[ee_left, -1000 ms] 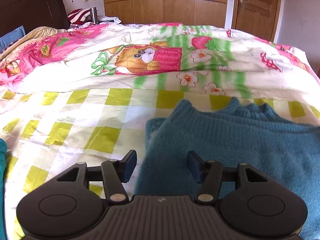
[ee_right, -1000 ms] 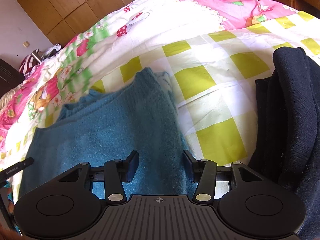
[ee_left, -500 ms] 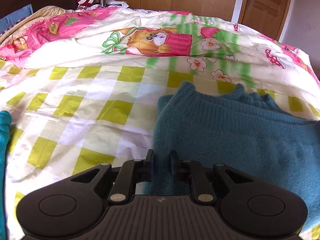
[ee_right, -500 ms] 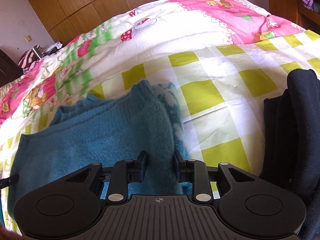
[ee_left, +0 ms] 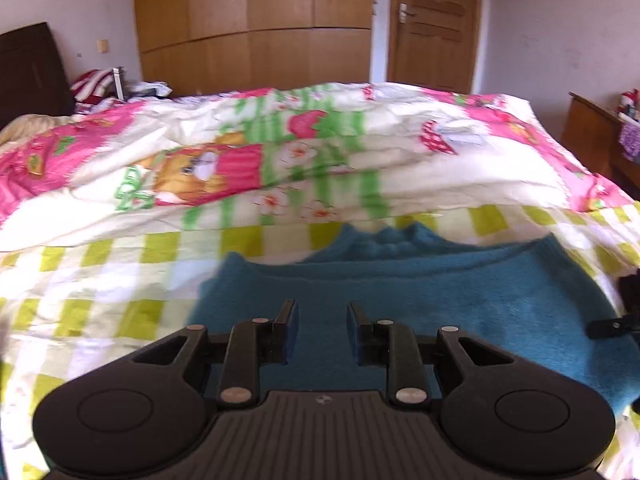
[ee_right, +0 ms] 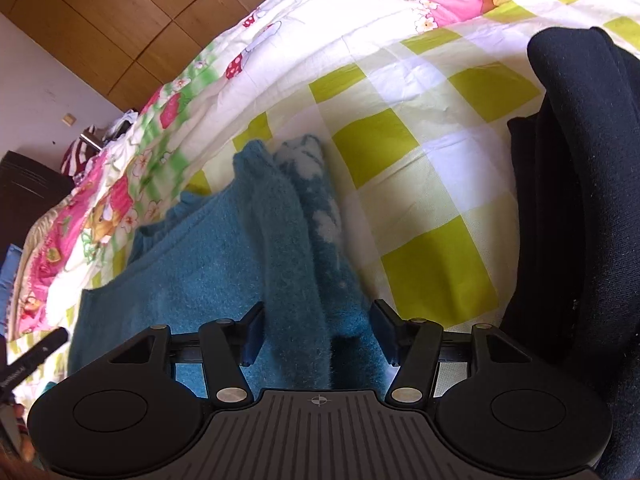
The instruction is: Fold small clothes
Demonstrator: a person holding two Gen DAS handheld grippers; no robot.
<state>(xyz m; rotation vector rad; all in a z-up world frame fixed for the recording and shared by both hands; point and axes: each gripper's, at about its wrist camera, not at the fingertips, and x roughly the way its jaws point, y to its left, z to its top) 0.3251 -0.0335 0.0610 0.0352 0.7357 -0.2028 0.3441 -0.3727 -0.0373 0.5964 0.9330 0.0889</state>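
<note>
Hovering with jaws parted, the left gripper [ee_left: 318, 330] and right gripper [ee_right: 318, 332] straddle the fuzzy teal knit sweater [ee_left: 460, 292], lower centre, likely positioned for a fold.

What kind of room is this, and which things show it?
Most likely a bedroom in a home: a bed with a cartoon-print quilt, a dark headboard and a wooden wardrobe beside a door.
</note>
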